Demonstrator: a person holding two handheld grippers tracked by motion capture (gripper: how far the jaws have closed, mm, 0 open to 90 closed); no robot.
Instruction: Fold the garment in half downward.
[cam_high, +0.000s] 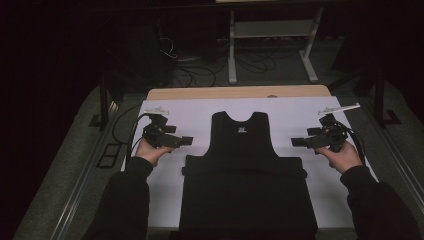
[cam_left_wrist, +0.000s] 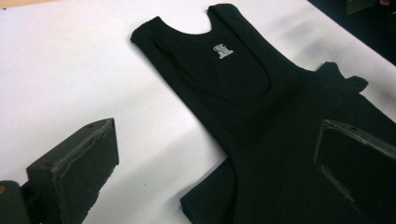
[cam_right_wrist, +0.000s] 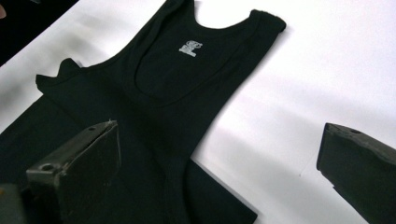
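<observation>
Black tank top (cam_high: 245, 165), flat, smooth.

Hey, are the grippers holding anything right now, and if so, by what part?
Nothing is held. The left gripper and right gripper are both open, one on each side of the black tank top, which lies flat on the white table.

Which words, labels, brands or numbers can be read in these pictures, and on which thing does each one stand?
No text can be read.
Small white printed mark inside the neckline of the black sleeveless fabric top: too blurred to read.
</observation>
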